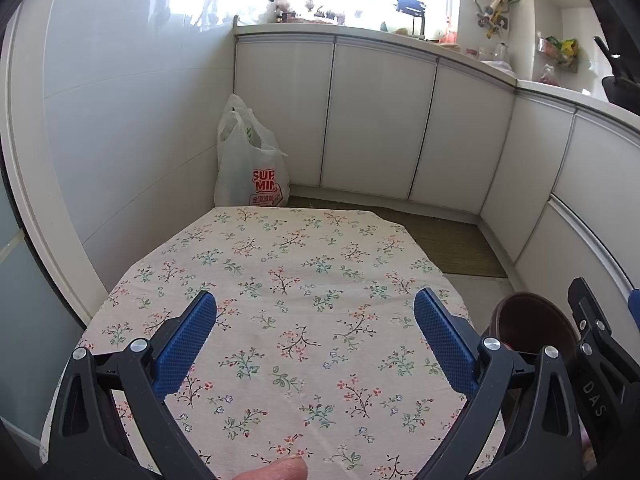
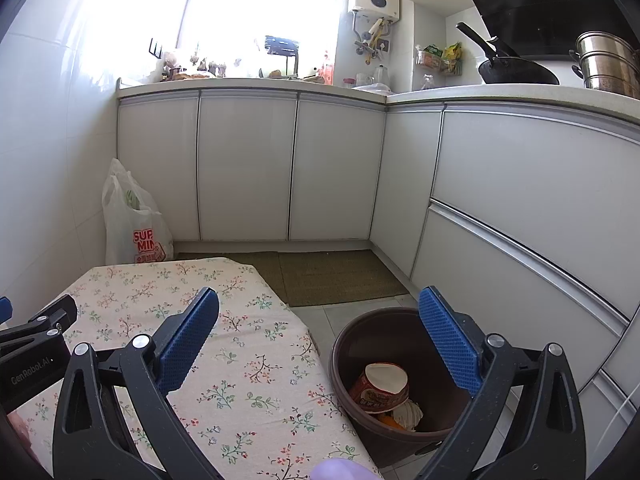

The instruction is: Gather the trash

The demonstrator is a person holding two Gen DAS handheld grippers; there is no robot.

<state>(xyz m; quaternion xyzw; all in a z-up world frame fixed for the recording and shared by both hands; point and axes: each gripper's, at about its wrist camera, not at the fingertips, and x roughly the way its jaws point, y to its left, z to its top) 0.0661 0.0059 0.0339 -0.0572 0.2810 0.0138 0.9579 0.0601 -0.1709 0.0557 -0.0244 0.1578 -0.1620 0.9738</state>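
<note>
White cabinets point(image 2: 248, 168) line the kitchen walls under a cluttered counter point(image 2: 500, 94). A table with a floral cloth point(image 1: 288, 300) stands in front of them, its top bare. A white plastic bag point(image 1: 248, 164) sits on the floor in the corner beyond it. Just right of the table stands a brown bin point(image 2: 360, 336) holding a crumpled noodle cup point(image 2: 382, 386) and other scraps. The left gripper point(image 1: 314, 332) hangs over the cloth, jaws spread wide and empty. The right gripper point(image 2: 320, 330) hangs between table edge and bin, likewise wide apart, gripping nothing.

one bin point(image 2: 400, 320), one noodle cup point(image 2: 380, 386), one plastic bag point(image 2: 136, 220), two floor mats point(image 2: 320, 276).
</note>
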